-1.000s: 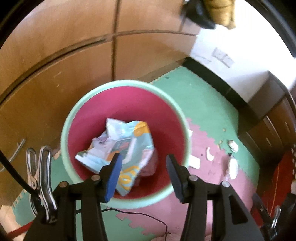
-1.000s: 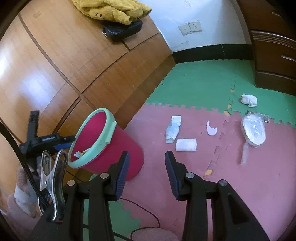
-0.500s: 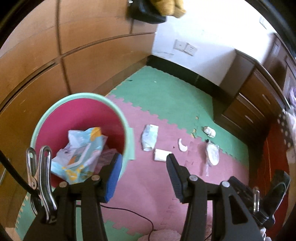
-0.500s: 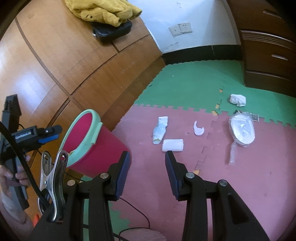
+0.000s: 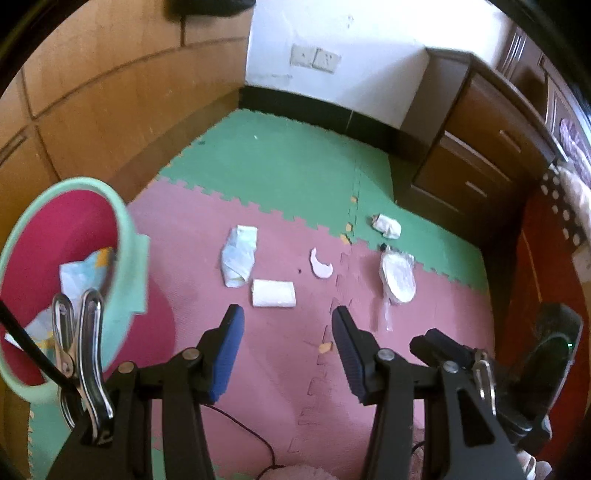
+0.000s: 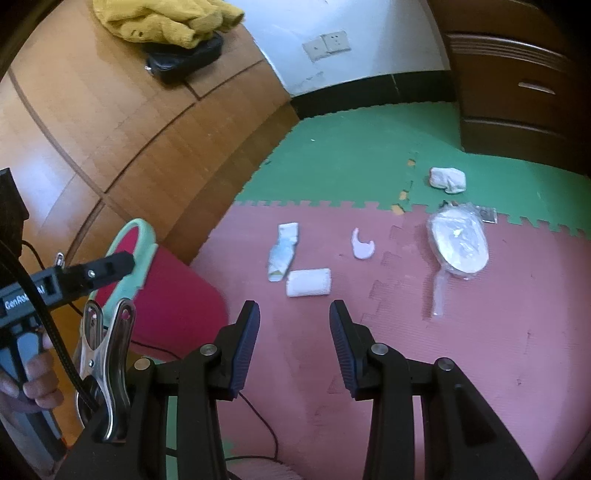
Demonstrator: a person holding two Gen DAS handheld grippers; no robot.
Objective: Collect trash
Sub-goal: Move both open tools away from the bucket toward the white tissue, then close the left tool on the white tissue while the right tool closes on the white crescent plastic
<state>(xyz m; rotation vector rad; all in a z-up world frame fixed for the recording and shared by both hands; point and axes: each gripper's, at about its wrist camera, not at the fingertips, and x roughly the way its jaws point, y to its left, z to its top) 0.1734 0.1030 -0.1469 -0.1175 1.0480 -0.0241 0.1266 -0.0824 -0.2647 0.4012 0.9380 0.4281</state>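
Observation:
A red bin with a mint rim point(image 5: 127, 236) stands on the left and holds a blue and orange wrapper point(image 5: 83, 275). My left gripper point(image 5: 286, 332) hangs open and empty above the pink mat, right of the bin. Ahead of it lie a folded white tissue point(image 5: 273, 293), a crumpled pale wrapper point(image 5: 238, 254), a curved white scrap point(image 5: 320, 263), a clear plastic bag point(image 5: 397, 277) and a paper wad point(image 5: 386, 226). My right gripper point(image 6: 293, 332) is also open and empty, with the tissue point(image 6: 308, 282) and wrapper point(image 6: 282, 251) just beyond its tips. The bin point(image 6: 142, 240) is to its left.
Wooden cabinet fronts point(image 6: 166, 147) rise behind the bin, with a yellow cloth point(image 6: 162, 18) and a black pouch on top. Dark drawers point(image 6: 517, 110) close the far right. A thin black cable point(image 5: 243, 424) crosses the mat near me. A hand point(image 6: 35, 376) holds the left tool.
The left gripper swung from above the bin's mouth to the right, so the bin now sits at the left edge and the floor litter lies ahead. The right gripper sank a little toward the litter.

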